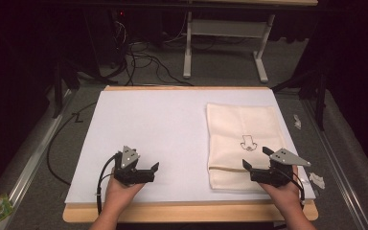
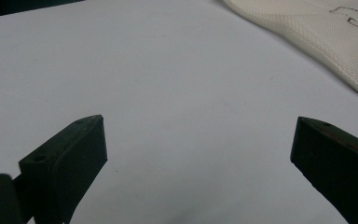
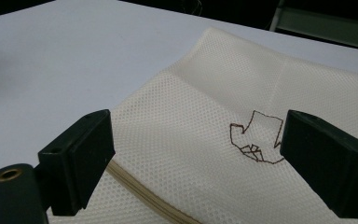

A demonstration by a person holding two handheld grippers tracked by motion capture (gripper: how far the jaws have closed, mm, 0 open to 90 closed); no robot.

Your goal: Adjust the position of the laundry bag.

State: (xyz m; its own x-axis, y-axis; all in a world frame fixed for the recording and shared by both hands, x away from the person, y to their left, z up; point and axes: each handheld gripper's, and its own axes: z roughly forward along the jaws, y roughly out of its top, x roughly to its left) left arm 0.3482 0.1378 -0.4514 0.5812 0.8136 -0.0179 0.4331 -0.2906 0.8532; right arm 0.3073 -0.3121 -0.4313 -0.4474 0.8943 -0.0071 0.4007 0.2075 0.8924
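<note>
The folded cloth (image 1: 242, 143) lies lengthwise away from the person, its near edge right under the open, empty right gripper (image 1: 256, 163), while the open left gripper (image 1: 143, 170) hovers over bare tabletop (image 1: 148, 120).

Wide-open claw (image 3: 193, 158), cream mesh cloth (image 3: 205, 121), brown outline drawing (image 3: 256, 137)

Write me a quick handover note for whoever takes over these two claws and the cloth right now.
Left claw: open, empty, over the bare white table sheet.
Right claw: open, empty, hovering at the near end of the cream mesh cloth with the brown stitched outline.
Cloth: flat on the sheet's right side, a folded band along its near end.
Done: nothing gripped.
Left: take hold of the cloth, probably at the near end.
</note>
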